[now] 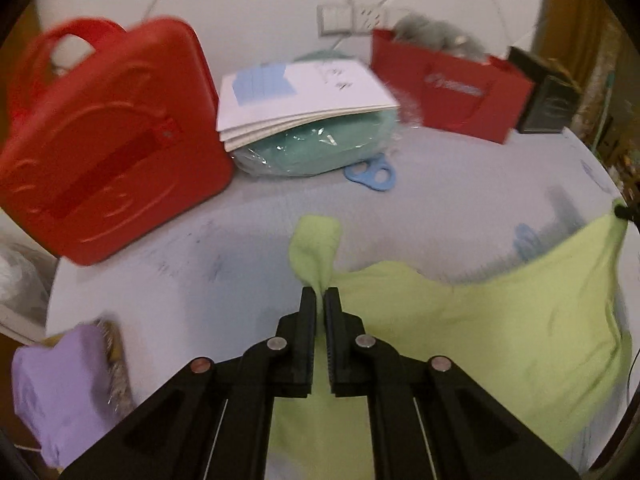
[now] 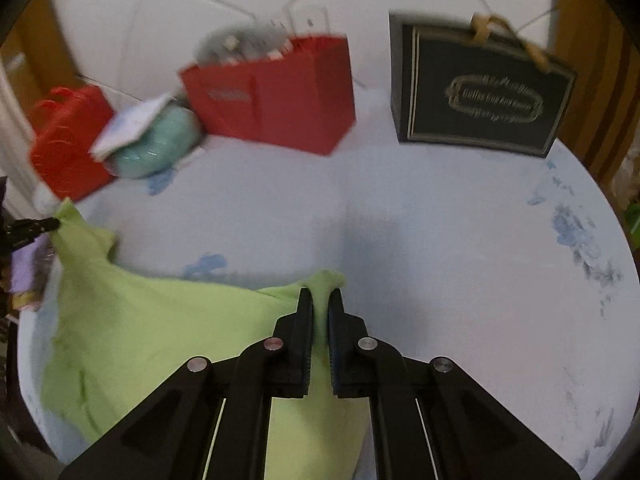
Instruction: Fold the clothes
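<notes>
Left wrist view: the left gripper (image 1: 320, 294) has its fingers clamped on a bunched corner of the lime-green garment (image 1: 500, 320), which drapes off to the right over the pale desk (image 1: 200, 280) — a red case (image 1: 108, 140) and a lilac cloth (image 1: 56, 392) sit clear of it.

Right wrist view: the right gripper (image 2: 321, 296) pinches the opposite corner of the same garment (image 2: 160, 328), cloth sagging between the two grips. This looks like the lift-and-spread step; next calls for pulling the corners apart evenly, taut, and laying it flat on the open desk (image 2: 460, 240) short of the red bag (image 2: 276, 100)
</notes>
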Demonstrator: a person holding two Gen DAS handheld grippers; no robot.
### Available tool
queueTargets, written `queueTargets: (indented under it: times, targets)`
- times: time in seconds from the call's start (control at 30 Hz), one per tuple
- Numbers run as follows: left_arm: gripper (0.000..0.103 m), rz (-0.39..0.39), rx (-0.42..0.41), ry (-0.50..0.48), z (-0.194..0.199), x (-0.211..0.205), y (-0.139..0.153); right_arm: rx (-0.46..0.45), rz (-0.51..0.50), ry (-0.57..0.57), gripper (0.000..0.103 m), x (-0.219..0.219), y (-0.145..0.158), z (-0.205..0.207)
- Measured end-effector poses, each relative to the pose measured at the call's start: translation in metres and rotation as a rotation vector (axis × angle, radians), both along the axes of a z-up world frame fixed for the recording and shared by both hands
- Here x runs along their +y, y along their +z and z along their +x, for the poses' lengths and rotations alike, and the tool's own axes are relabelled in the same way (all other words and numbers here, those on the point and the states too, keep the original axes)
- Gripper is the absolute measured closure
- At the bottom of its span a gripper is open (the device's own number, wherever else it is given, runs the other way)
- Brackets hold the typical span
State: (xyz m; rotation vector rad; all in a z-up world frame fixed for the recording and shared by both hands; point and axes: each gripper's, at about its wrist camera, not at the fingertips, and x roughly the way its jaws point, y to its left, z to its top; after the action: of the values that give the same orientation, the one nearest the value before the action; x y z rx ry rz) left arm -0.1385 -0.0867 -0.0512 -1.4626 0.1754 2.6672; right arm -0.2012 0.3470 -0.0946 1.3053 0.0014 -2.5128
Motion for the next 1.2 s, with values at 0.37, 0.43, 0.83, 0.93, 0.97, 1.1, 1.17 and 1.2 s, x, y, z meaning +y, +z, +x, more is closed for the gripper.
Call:
queueTargets:
  times: [0.37, 0.43, 0.83, 0.93, 0.97, 1.1, 1.17, 1.2]
  targets:
    - [0.074, 0.003, -0.251, -0.103, 0.141, 0.025, -0.066, -0.205, 0.052, 0.087, 0.068, 0.031, -0.042, 0.113]
    - [0.068, 0.026, -0.275, -0.095, 0.152, 0.021, -0.068, -0.227, 0.056, 0.047, 0.068, 0.039, -0.046, 0.122]
    - [0.046, 0.146, -0.204, 0.212, 0.09, -0.037, -0.048, -0.253, -0.077, -0.242, 0.066, 0.071, -0.04, 0.085]
    - [0.046, 0.161, -0.226, 0.229, 0.067, -0.034, -0.064, -0.299, -0.098, -0.262, 0.065, 0.065, -0.05, 0.066]
    - [0.046, 0.163, -0.236, 0.236, 0.059, -0.033, -0.07, -0.313, -0.099, -0.267, 0.064, 0.062, -0.054, 0.06]
    - [0.046, 0.174, -0.281, 0.253, 0.037, -0.03, -0.089, -0.333, -0.081, -0.262, 0.06, 0.051, -0.063, 0.044]
    - [0.046, 0.159, -0.291, 0.245, 0.031, -0.028, -0.096, -0.336, -0.071, -0.25, 0.055, 0.045, -0.067, 0.035]
    - [0.046, 0.155, -0.297, 0.239, 0.029, -0.026, -0.099, -0.337, -0.063, -0.244, 0.05, 0.042, -0.069, 0.032]
